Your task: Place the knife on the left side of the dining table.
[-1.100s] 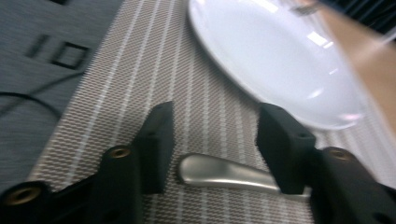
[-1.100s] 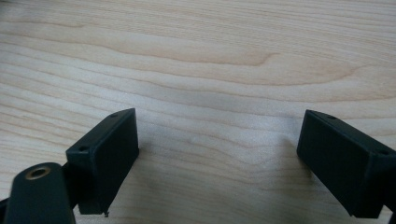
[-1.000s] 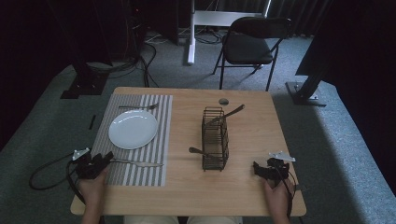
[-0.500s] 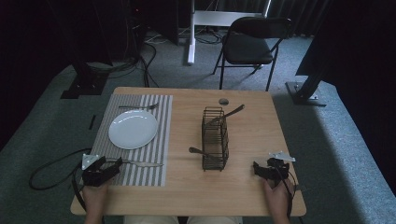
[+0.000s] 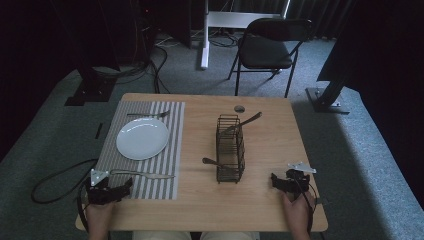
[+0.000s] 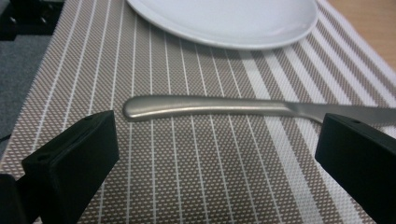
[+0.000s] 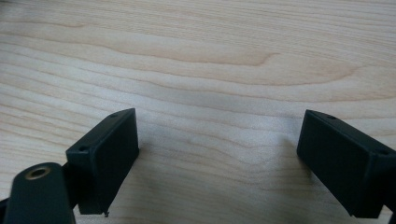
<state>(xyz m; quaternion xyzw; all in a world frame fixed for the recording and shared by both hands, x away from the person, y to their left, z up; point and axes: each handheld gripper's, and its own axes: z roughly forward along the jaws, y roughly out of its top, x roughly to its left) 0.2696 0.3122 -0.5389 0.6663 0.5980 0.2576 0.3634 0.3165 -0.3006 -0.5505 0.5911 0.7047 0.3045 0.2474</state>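
One white plate (image 5: 142, 138) lies ahead of the left gripper's (image 5: 125, 188) jaws, on one striped placemat (image 5: 165, 170). Four pieces of cutlery show: one knife (image 6: 224, 106) just ahead of the left jaws, crossing between them; one fork (image 5: 148, 114) beyond the plate; and two utensils in the rack, one handle (image 5: 248, 120) jutting out at its far end and one (image 5: 212, 162) at its near side. One wire rack (image 5: 230, 148) stands well ahead of the right gripper's (image 5: 276, 181) jaws. One small dark disc (image 5: 239, 108) lies beyond the rack. Two grippers are on the table.

We see grey carpet (image 5: 360, 150) around the wooden surface (image 5: 270, 145). Behind it stands 1 black folding chair (image 5: 267, 50). Dark curtains (image 5: 385, 45) close the dim room.
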